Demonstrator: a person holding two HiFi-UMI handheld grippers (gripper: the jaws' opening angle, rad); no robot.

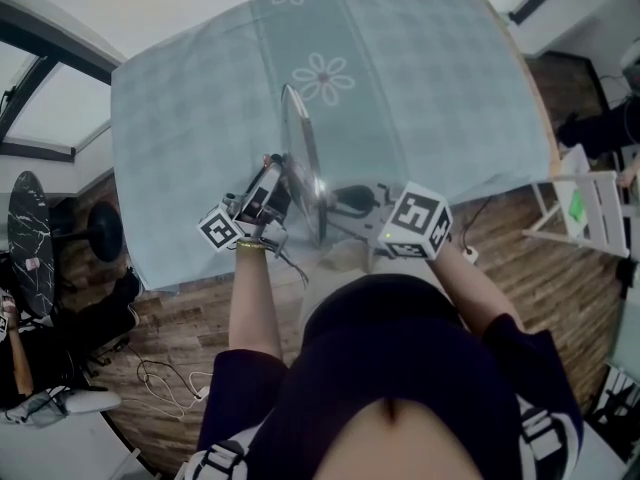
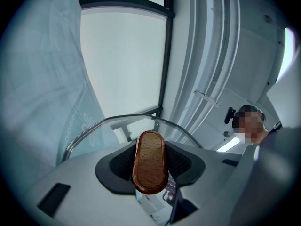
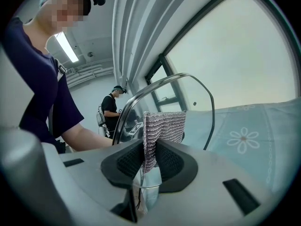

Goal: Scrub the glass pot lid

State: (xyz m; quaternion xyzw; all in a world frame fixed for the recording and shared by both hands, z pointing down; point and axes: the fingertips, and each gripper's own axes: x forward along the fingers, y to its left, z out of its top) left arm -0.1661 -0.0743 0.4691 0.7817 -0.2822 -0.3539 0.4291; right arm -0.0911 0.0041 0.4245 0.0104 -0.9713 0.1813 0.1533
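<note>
The glass pot lid (image 1: 303, 163) stands on edge above the near part of the table, its steel rim catching the light. My left gripper (image 1: 268, 200) is shut on the lid's wooden knob (image 2: 149, 161), which sits upright between its pads; the rim of the glass pot lid (image 2: 117, 122) arcs behind it. My right gripper (image 1: 368, 204) is shut on a striped grey-pink scrubbing cloth (image 3: 161, 133). The cloth sticks up from the jaws, close against the face of the glass pot lid (image 3: 197, 98), which curves over it.
The table (image 1: 400, 78) wears a pale blue checked cloth with flower prints. A white folding rack (image 1: 590, 213) stands at the right on the wooden floor. A black stool (image 1: 100, 233) and cables lie at the left. Another person (image 3: 110, 109) stands in the background.
</note>
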